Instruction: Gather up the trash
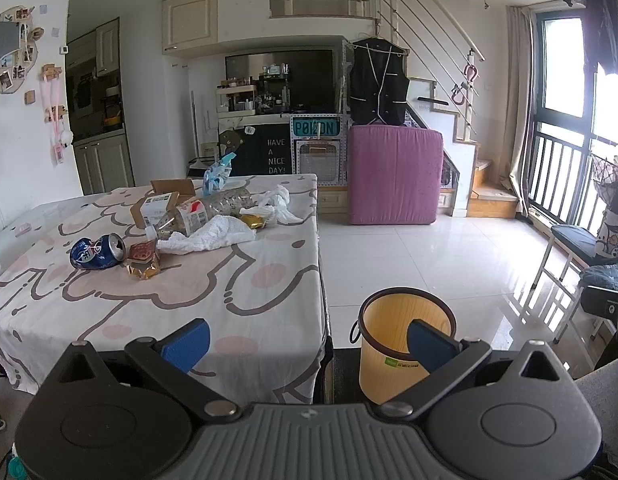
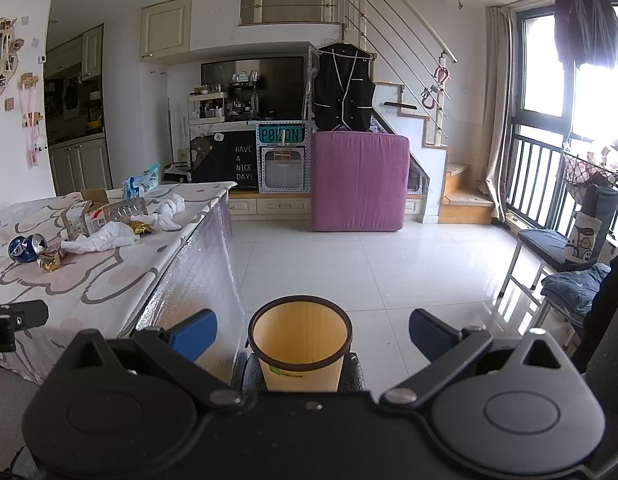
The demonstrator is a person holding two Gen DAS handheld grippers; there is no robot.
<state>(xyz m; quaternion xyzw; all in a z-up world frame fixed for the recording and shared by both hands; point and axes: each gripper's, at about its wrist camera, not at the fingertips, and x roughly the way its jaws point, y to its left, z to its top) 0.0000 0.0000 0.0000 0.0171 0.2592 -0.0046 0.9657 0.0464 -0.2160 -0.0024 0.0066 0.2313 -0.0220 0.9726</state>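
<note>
Trash lies on a table with a pink cartoon cloth: a crushed blue can, a gold wrapper, white tissue, a crushed clear bottle, cardboard cartons and a blue-white bag. An empty yellow bin stands on the floor beside the table. My left gripper is open over the table's near corner, holding nothing. My right gripper is open right above the bin, far from the can and tissue.
White tiled floor stretches ahead to a purple cushion, a TV cabinet and a staircase. A white chair with clothes and a railed window stand at the right. The left gripper's tip shows at the left edge.
</note>
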